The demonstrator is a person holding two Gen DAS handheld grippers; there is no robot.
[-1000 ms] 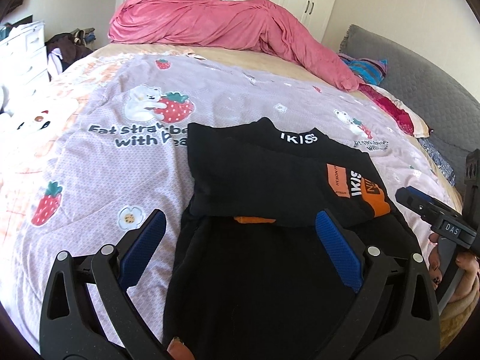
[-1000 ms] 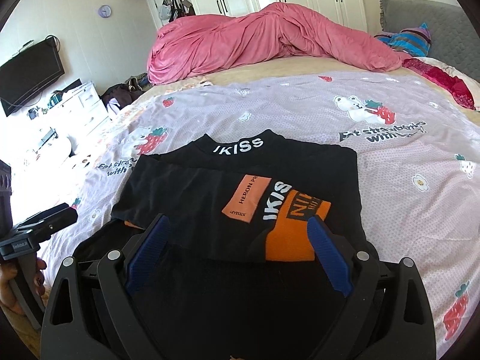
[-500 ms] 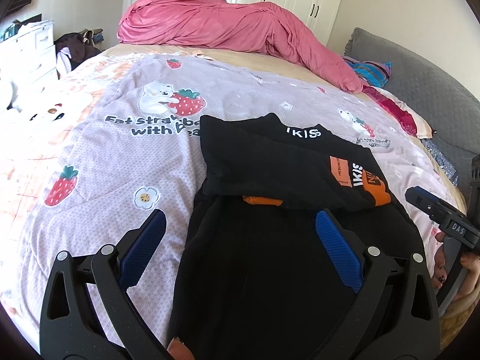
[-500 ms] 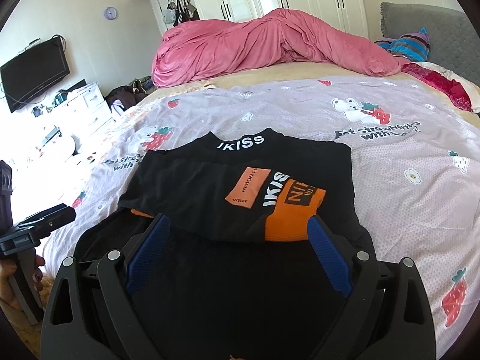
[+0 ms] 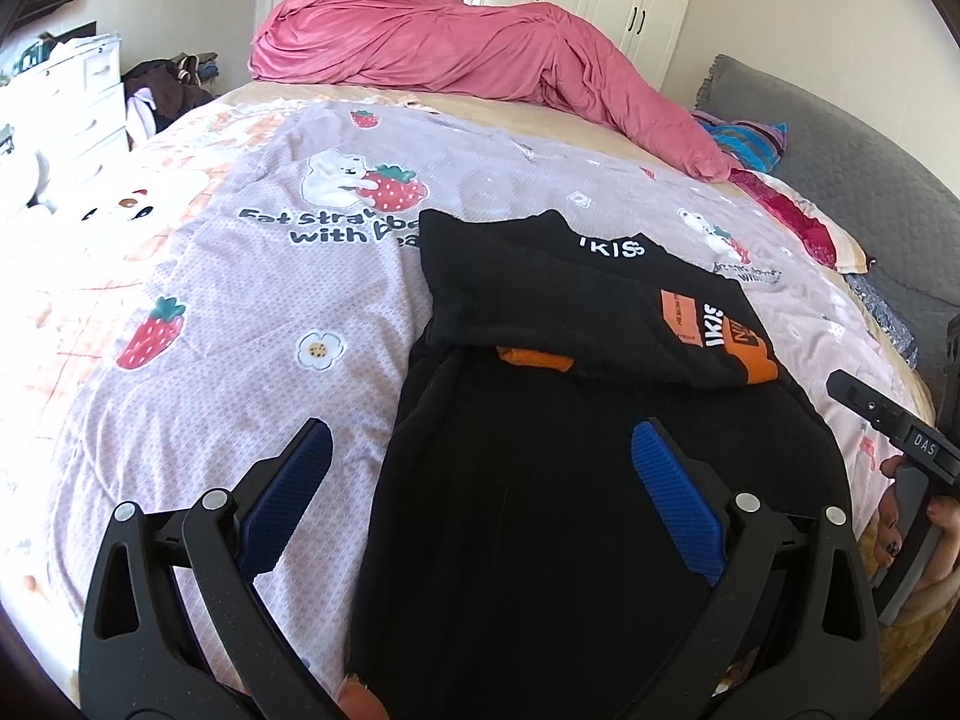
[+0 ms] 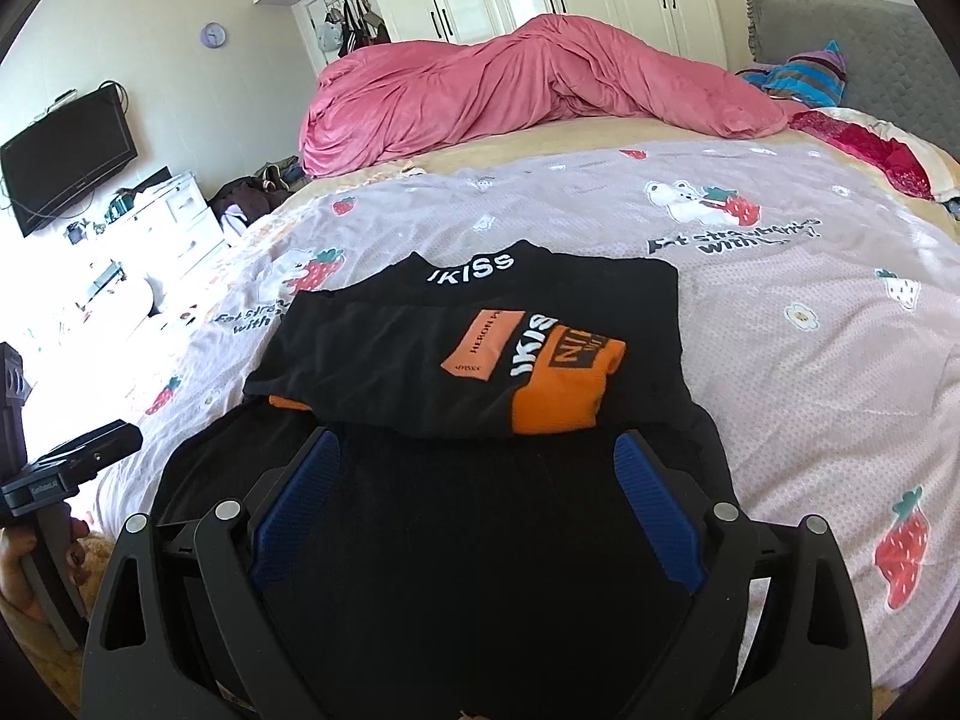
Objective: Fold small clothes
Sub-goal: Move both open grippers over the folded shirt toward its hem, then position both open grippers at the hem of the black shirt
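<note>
Black garment point(image 5: 576, 420), partly folded, on the strawberry-print bedspread point(image 5: 240, 324).
Laid flat on the bed; the upper part with its orange panel point(image 6: 558, 396) is seen doubled into a band across the middle, while the lower half is spread unfolded toward the cameras. Left gripper point(image 5: 480, 480) and right gripper point(image 6: 474, 480) are held above the lower half, fingers spread wide, nothing gripped. The final fold is judged outstanding. A pink duvet point(image 6: 528, 84) is heaped beyond.
</note>
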